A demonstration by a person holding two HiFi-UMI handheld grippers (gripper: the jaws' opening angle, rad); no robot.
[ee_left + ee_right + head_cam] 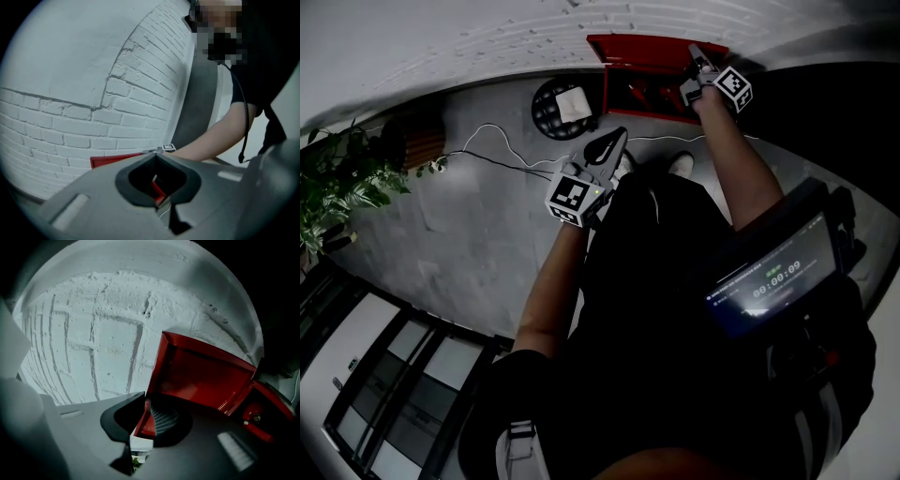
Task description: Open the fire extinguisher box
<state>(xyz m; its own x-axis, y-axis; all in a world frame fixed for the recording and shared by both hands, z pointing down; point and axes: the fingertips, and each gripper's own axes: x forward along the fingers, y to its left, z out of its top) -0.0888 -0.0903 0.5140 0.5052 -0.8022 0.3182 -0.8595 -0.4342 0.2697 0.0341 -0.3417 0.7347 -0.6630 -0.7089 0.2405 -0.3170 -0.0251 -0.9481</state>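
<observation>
Mostly, the job looked done from your head view. The red metal fire extinguisher box (614, 89) sat at the foot of the white painted brick wall (441, 37), its hinged red lid (652, 47) already raised, with your right gripper (698, 61) at the lid's edge. Your left gripper (617, 145) hung well apart from the box, over the grey concrete floor (487, 216). What seemed left was swinging the lid fully back and letting go.

Your left gripper view showed what the head view could not: that gripper's (157, 157) jaws met at the tips with nothing between them. Only a red sliver of the box (115, 160) showed beyond.

Your right gripper view settled the grip — the gripper (143, 413) was clamped on the lid's (201, 376) thin edge. It also showed a red extinguisher cylinder (255, 417) inside, which the head view left dim.
</observation>
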